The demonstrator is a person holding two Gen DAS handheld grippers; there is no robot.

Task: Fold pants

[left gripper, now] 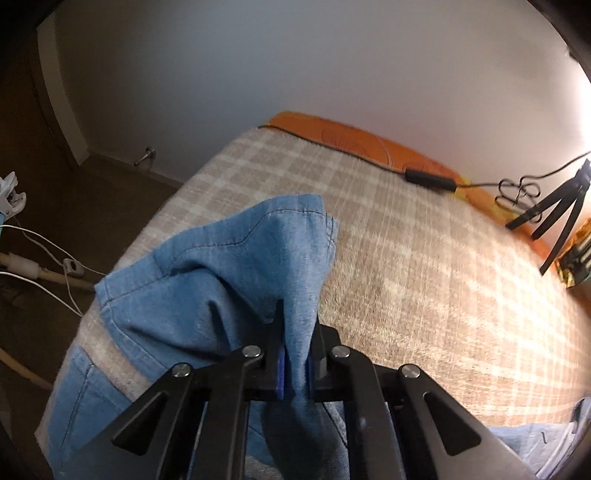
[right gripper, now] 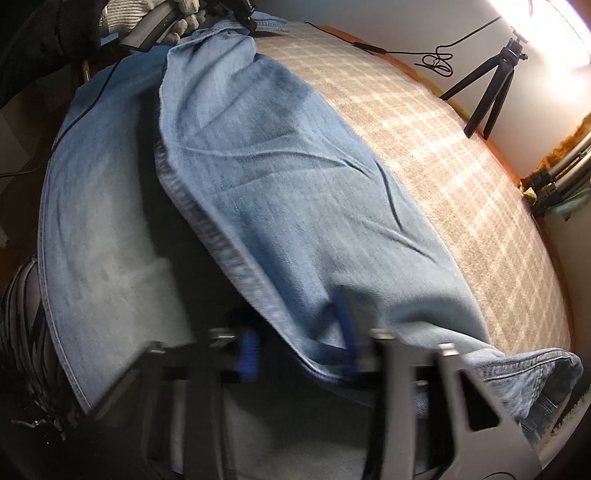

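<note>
I have the left gripper (left gripper: 295, 354) clenched on a bunched ridge of the jeans (left gripper: 229, 266), the denim squeezed between its blue pads (left gripper: 281, 373) and standing up in a peak ahead of the jaws. That pinch sits at the waist end, which makes sense to me: the band and pocket seams are the stiffest part, so lifting there should carry the whole top edge. The right gripper (right gripper: 301, 354) works further down the leg, its 2 blue pads either side of the seamed edge of the upper leg; the view is smeared, so I cannot tell whether they truly bite the cloth or only straddle it. The jeans lie lengthwise near the front edge of the bed, on the checked beige blanket (left gripper: 424, 258), 1 leg laid partly over the other with the lower one hanging toward me off the side. At the far end in the right wrist view I make out a gloved hand (right gripper: 184, 18) with the other tool at the waistband. A tripod (right gripper: 491, 85) and a black cable (left gripper: 428, 179) sit well apart along the wall, clear of the work. I judge the fold is barely begun: both ends are being taken up so the legs can be stacked evenly.
</note>
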